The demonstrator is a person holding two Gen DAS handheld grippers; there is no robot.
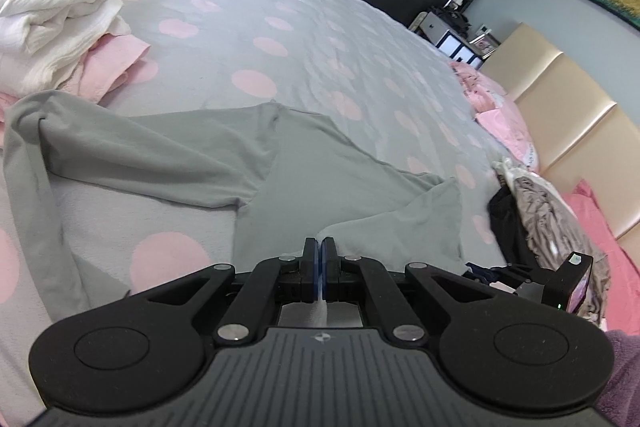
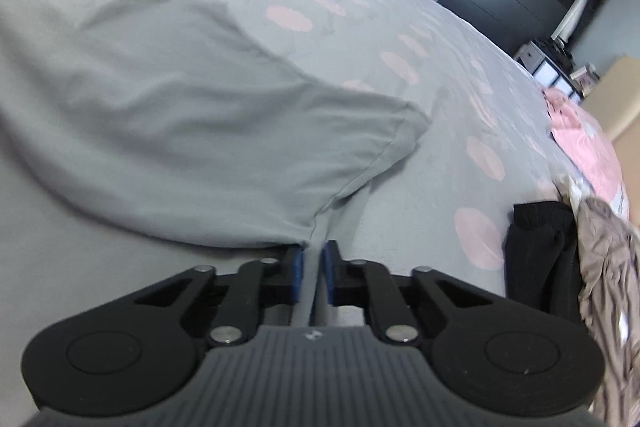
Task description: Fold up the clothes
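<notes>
One grey long-sleeved top (image 1: 168,151) lies spread and rumpled on the spotted bed (image 1: 248,7), no fold in it yet. The left gripper (image 1: 319,269) has its jaws pressed tight on a pinch of its near edge; the right gripper (image 2: 312,269) has its jaws narrowed around the hem corner. A folded white and pink stack (image 1: 52,39) sits beyond, and, I judge, a heap of clothes (image 2: 600,267) waits at the right.

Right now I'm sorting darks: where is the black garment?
In the right wrist view the black garment lies at the right on the dotted bedspread, against the crumpled brown clothes.
</notes>
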